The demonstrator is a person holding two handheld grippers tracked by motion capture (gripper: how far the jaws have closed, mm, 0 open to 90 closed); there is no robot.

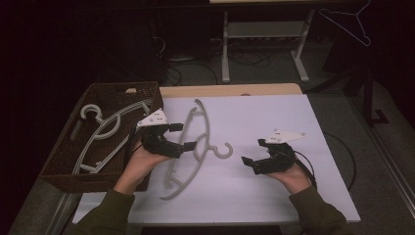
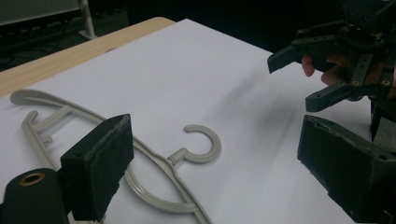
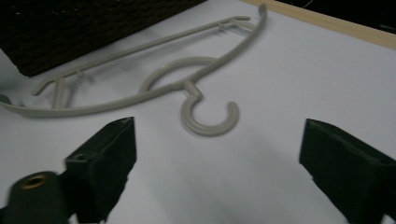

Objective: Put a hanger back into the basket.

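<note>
A pale grey plastic hanger (image 1: 195,147) lies flat on the white tabletop (image 1: 274,117), its hook (image 1: 223,150) pointing right. My left gripper (image 1: 183,137) hovers over the hanger's middle, jaws open and empty. In the left gripper view the hook (image 2: 201,149) lies on the table between and beyond the two black pads (image 2: 102,168). To the right of the hook my right gripper (image 1: 253,152) is open and holds nothing. It faces the hook (image 3: 210,119) from a short distance, and it appears across the table as the right gripper (image 2: 327,70) in the left gripper view.
A brown wicker basket (image 1: 63,174) at the table's left holds several more pale hangers (image 1: 103,129); its dark wall (image 3: 70,28) stands behind the lying hanger. A thin hanger (image 1: 350,24) hangs at the far right. A white desk frame (image 1: 225,49) stands beyond the table.
</note>
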